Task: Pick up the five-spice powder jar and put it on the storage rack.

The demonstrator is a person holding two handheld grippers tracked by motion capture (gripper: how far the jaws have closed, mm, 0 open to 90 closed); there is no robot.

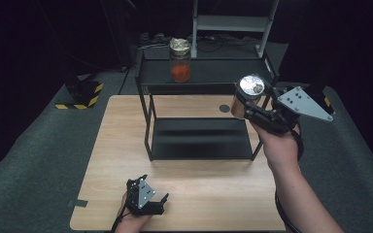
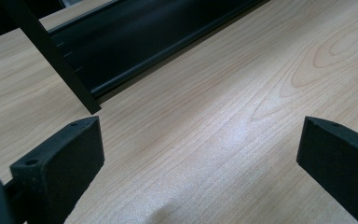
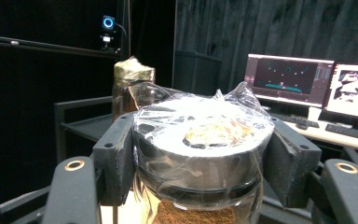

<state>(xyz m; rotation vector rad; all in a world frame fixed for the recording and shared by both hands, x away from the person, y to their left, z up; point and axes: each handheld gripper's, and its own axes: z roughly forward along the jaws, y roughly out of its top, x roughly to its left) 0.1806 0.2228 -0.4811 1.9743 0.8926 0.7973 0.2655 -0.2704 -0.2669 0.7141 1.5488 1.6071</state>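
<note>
My right gripper (image 1: 246, 103) is shut on a glass jar (image 1: 249, 95) with a plastic-wrapped lid (image 3: 200, 133) and brown contents, held in the air by the right end of the black two-tier rack (image 1: 201, 145). Its jaws clamp the jar just under the lid. A second jar (image 1: 180, 60) with orange-red contents and a foil top stands on the rack's upper shelf; that same jar (image 3: 129, 88) shows behind the held one in the right gripper view. My left gripper (image 1: 159, 200) rests low over the table's front edge, open, nothing between its fingers (image 2: 58, 163).
The wooden table (image 1: 121, 145) carries the rack across its far half, with a round cable hole (image 1: 224, 108) behind. The rack's front leg (image 2: 56, 60) stands just ahead of the left gripper. Monitors (image 3: 289, 79) glow in the dark background.
</note>
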